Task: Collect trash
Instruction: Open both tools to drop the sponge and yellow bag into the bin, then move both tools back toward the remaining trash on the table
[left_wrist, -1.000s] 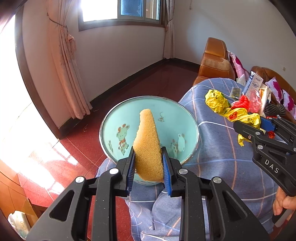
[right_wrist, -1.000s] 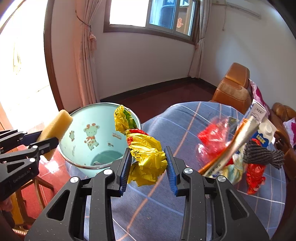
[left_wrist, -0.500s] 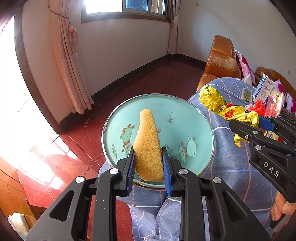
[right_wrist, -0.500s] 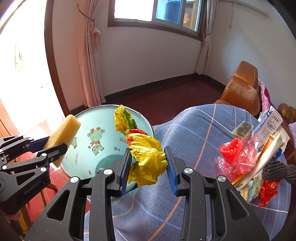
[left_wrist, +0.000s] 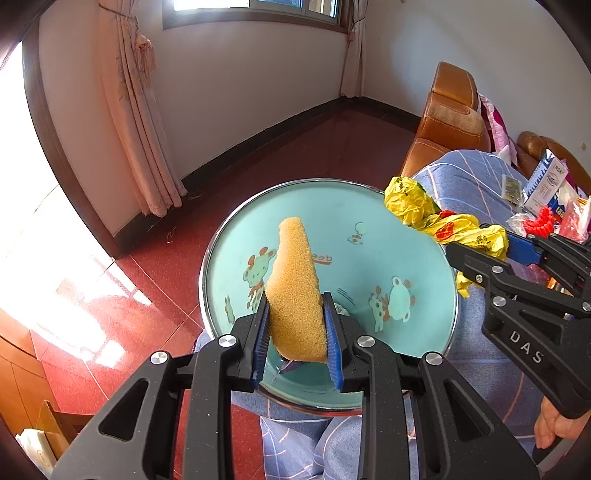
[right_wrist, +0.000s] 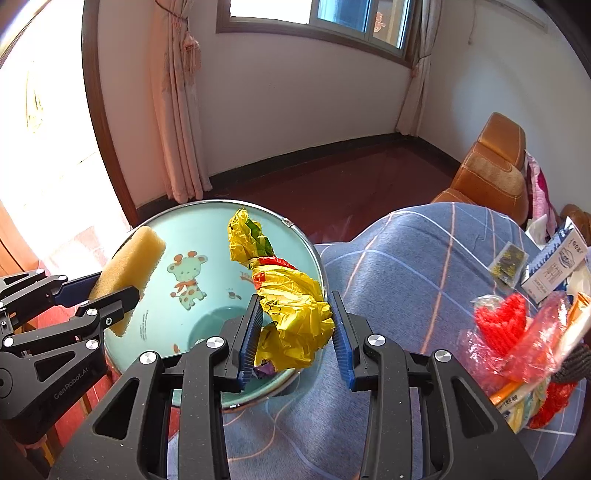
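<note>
While both views cover the same basin, each adds its own detail. Left wrist view: the left gripper (left_wrist: 295, 328) is clamped on one yellow sponge (left_wrist: 293, 291), which stands upright between the blue pads (left_wrist: 261, 332) and sticks out past the tips. One teal basin (left_wrist: 369, 236) with cartoon animals sits directly ahead of and below the jaws; a small scrap lies at its bottom just under the sponge, too hidden to identify. To the right of the jaws the right gripper (left_wrist: 491, 243) comes in from the side holding a yellow wrapper (left_wrist: 439, 218), whose free end hangs over the basin's right rim. This view alone shows a bare hand (left_wrist: 554, 424) at the lower right. Beyond that gripper lie a white-blue carton (left_wrist: 545, 184) and a red plastic item (left_wrist: 541, 223) on the checked blue cloth (left_wrist: 469, 177).

Right wrist view: the right gripper (right_wrist: 295, 332) grasps the one crumpled yellow wrapper (right_wrist: 291, 302) between its jaws, red and green patches showing, above the basin's (right_wrist: 207, 229) near-right edge. Left of the jaws, the left gripper (right_wrist: 98, 295) holds the sponge (right_wrist: 129, 262) over the basin's left rim. Right of the jaws, on the cloth (right_wrist: 406, 258), is a trash pile seen more fully from this side: a red plastic bag (right_wrist: 509, 332), the carton (right_wrist: 557, 266), one small dark sachet (right_wrist: 508, 262). An orange leather sofa (right_wrist: 491, 166) stands behind.
</note>
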